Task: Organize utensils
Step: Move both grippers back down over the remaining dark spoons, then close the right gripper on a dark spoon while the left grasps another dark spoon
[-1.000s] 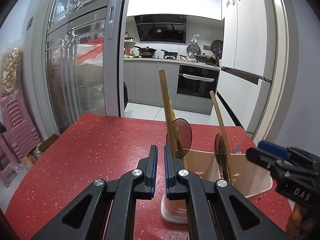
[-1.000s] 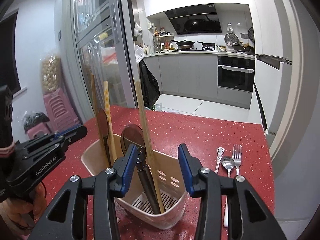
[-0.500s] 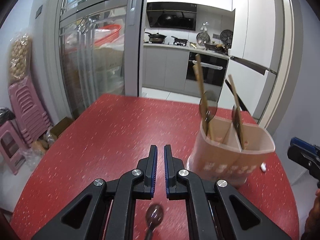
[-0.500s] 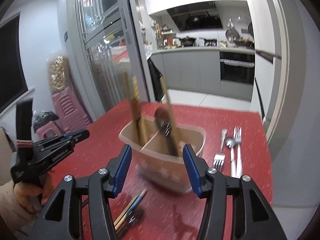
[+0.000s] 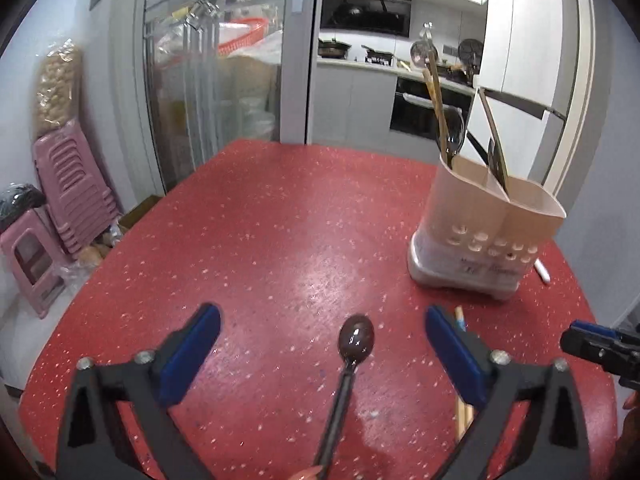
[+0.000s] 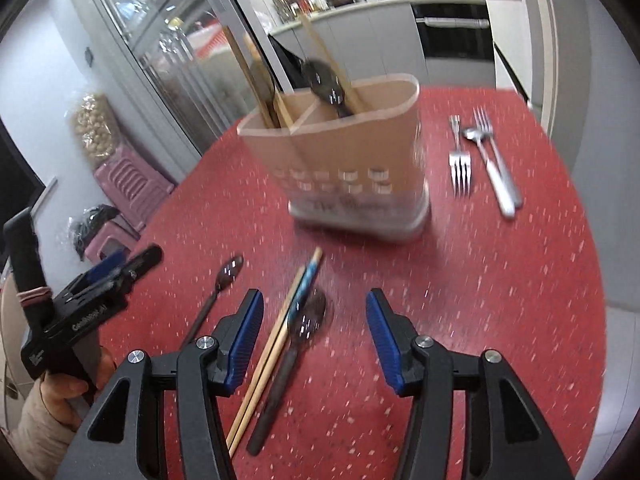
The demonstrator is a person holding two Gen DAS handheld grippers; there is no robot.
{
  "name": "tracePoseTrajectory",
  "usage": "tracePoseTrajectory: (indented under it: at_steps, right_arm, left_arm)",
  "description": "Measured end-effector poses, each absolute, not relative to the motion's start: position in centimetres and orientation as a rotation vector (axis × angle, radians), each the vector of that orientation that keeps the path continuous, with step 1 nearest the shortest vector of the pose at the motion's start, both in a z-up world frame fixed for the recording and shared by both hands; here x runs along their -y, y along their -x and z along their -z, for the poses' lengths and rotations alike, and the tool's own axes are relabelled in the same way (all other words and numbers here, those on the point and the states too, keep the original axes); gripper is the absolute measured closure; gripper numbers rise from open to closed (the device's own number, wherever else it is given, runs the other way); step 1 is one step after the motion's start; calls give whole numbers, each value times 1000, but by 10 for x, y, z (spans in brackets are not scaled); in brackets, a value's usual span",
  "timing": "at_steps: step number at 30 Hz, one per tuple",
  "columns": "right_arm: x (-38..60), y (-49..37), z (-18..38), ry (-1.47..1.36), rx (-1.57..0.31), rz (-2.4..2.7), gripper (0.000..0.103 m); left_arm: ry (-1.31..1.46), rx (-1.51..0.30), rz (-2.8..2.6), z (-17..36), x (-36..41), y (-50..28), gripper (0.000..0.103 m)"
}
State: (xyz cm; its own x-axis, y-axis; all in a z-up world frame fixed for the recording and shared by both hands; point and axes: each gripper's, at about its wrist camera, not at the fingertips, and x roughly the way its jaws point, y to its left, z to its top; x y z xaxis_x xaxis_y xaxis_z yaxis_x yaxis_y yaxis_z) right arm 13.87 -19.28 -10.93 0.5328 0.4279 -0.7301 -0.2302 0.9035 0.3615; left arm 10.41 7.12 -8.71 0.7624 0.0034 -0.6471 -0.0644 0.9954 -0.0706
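Left gripper [image 5: 322, 332] jaws opening over dark spoon [image 5: 356, 340].

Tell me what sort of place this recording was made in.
Most likely a home dining area opening onto a kitchen. A red speckled table holds a beige utensil holder; behind it are grey cabinets with a built-in oven, pans on a stove, and stacked pink plastic stools.

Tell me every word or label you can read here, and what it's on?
"GenRobot.AI": side of the left claw, letters partly smeared.
Print low on the utensil holder: too blurred to read.
Small white mark on that claw's body: too small to read.
Nothing else legible.
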Motion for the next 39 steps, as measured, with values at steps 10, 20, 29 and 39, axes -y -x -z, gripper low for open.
tracePoseTrajectory:
  at_steps: [10, 20, 29, 39]
  right_arm:
    - [167, -137, 147, -209, -1100, -341, 46]
    - [148, -148, 164, -177, -1158, -311, 52]
    - [134, -159, 170, -134, -1183, -285, 67]
    - [93, -155, 173, 120, -1172, -233, 70]
  left_arm:
    - [13, -860, -10, 168, -68, -123, 0]
    - [-32, -936, 59, 228, -59, -168, 0]
    - [-83, -961, 82, 252, -41, -222, 0]
    - [-131, -1026, 104, 289, -25, -265, 3]
